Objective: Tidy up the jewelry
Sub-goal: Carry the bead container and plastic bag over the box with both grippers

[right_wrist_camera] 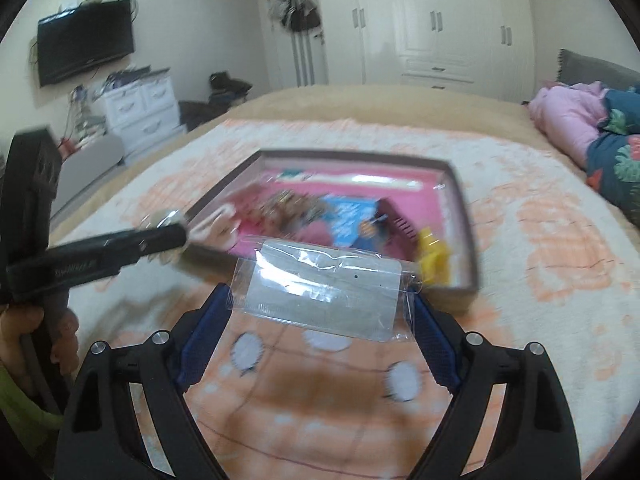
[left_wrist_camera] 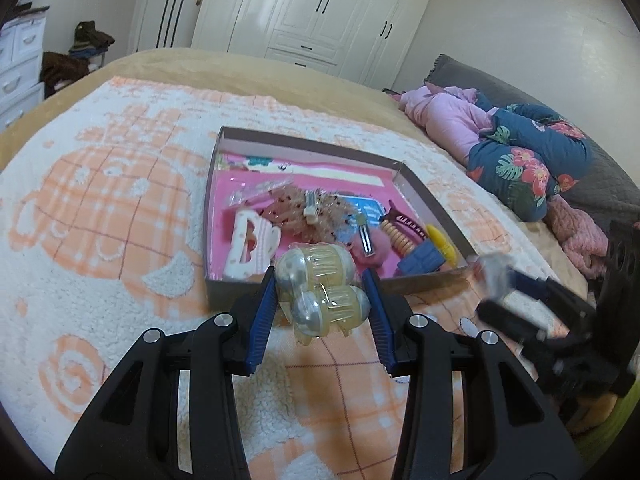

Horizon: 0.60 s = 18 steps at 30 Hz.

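Note:
My left gripper (left_wrist_camera: 322,284) is shut on a translucent yellow hair claw clip (left_wrist_camera: 320,286) and holds it above the blanket just before the near wall of a shallow cardboard box (left_wrist_camera: 312,146). The box has a pink lining and holds several hair accessories: a white clip (left_wrist_camera: 250,246), a glittery bow (left_wrist_camera: 308,210), a yellow clip (left_wrist_camera: 442,242). My right gripper (right_wrist_camera: 320,300) is shut on a clear plastic packet (right_wrist_camera: 324,292), held in front of the box (right_wrist_camera: 466,216). The right gripper shows blurred in the left wrist view (left_wrist_camera: 496,276); the left gripper's fingertips (right_wrist_camera: 168,236) show in the right wrist view.
The box lies on an orange-and-white fleece blanket (left_wrist_camera: 100,200) on a bed. Pink and floral bedding (left_wrist_camera: 516,152) is piled at the right. White wardrobes (left_wrist_camera: 320,12) stand behind; a drawer chest (right_wrist_camera: 140,108) and a wall TV (right_wrist_camera: 84,40) are at the left.

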Motion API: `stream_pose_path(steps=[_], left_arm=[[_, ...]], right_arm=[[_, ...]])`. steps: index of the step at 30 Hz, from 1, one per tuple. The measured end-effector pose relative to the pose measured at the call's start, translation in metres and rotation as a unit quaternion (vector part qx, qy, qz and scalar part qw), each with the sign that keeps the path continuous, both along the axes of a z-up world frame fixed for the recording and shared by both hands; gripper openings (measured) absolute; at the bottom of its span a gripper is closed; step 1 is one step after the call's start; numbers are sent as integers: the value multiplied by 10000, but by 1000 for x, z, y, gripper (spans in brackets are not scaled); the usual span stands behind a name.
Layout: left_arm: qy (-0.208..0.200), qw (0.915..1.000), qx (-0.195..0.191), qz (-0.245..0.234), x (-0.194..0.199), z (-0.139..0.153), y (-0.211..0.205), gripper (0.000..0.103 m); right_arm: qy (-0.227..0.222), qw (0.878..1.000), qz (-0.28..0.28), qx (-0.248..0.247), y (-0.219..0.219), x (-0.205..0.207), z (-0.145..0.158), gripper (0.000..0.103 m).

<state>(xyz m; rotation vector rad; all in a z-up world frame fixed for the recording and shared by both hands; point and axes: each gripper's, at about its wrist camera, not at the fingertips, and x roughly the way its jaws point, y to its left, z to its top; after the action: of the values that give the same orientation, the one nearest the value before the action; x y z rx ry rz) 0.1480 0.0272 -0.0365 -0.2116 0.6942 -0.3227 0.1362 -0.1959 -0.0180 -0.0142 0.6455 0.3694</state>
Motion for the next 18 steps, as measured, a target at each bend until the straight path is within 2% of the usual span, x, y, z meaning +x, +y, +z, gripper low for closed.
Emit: stream_pose_path(steps=[6, 18], left_arm=[[-132, 9999, 27, -55, 4, 9, -9, 34], [-319, 9992, 53, -231, 26, 22, -35, 34]], right_arm=[[-148, 9994, -298, 16, -22, 11, 11, 84], [-351, 9979, -539, -107, -37, 30, 16, 84]])
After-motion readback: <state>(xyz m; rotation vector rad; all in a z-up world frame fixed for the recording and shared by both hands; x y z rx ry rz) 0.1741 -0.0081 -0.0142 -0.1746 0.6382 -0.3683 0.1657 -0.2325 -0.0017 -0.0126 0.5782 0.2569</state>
